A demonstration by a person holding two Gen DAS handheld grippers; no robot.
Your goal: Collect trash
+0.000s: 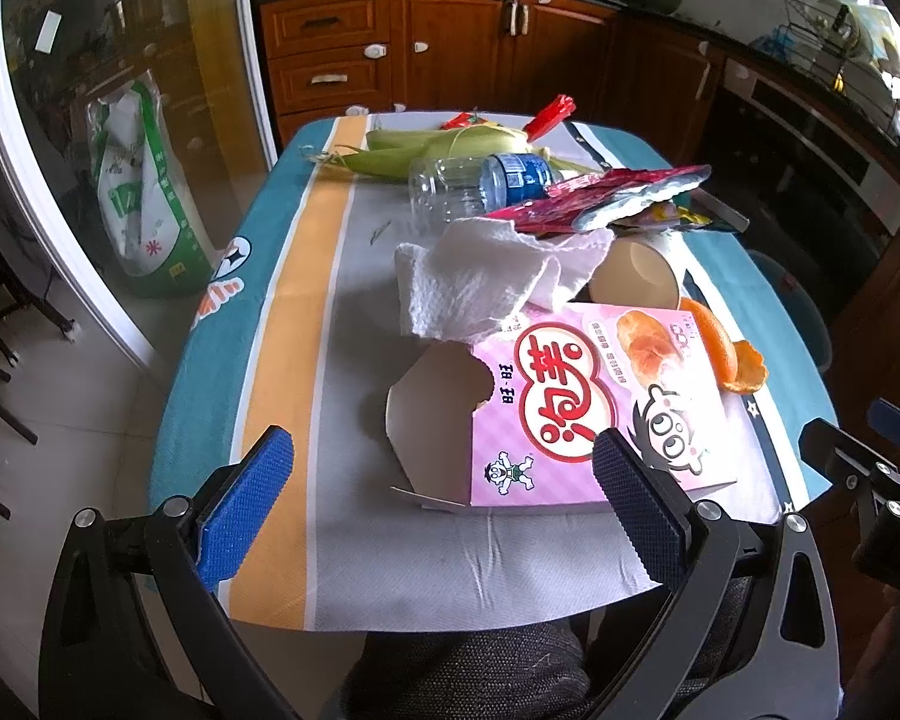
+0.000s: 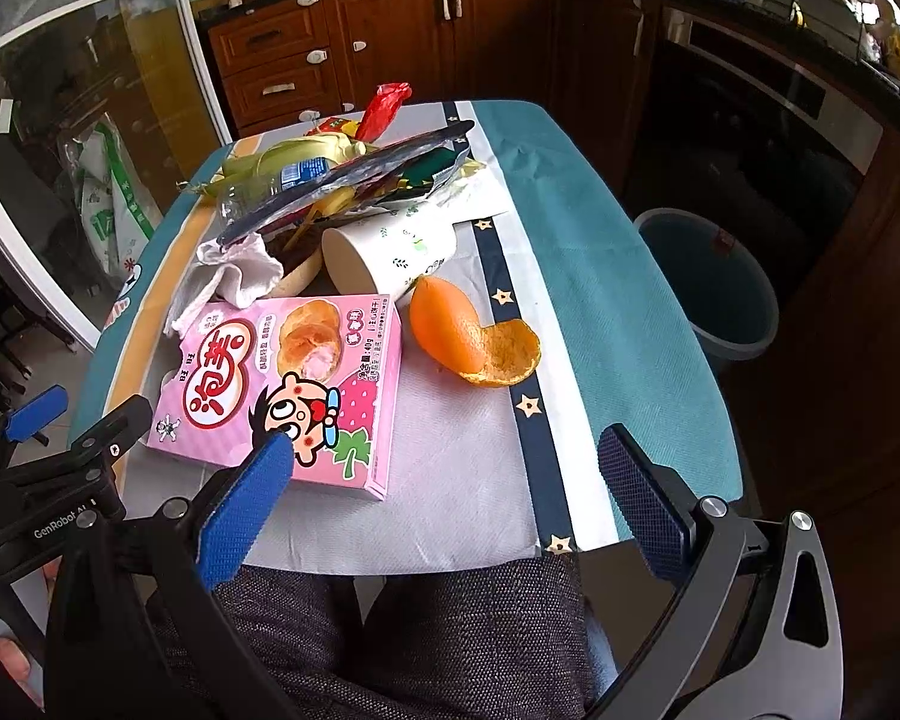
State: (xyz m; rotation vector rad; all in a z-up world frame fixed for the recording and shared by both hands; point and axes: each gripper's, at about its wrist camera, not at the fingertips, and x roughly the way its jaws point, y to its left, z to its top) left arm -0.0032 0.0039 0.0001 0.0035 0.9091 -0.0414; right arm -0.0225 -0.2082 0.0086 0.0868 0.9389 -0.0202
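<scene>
Trash on table (image 2: 600,300): pink box (image 2: 288,384) nearest, orange peel (image 2: 480,336) just right of it, paper cup (image 2: 390,252) on its side behind, tissue (image 1: 480,282), bottle (image 1: 480,186) and wrappers (image 1: 600,198) piled beyond; bin (image 2: 708,282) on floor off the right edge. Left tongs (image 1: 444,504) and right tongs (image 2: 444,486): both wide open, empty, touching nothing, hovering at near edge. Advice: take loose near pieces first, likely peel with right tongs, pinching its rim, then carry it clear to bin.

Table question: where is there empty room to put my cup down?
Bare cloth lies along the right side of the table, beyond the orange peel, and on the near strip in front of the pink box. The left orange stripe is free too. The far middle is crowded: paper cup, tissue, bottle, wrappers.
</scene>
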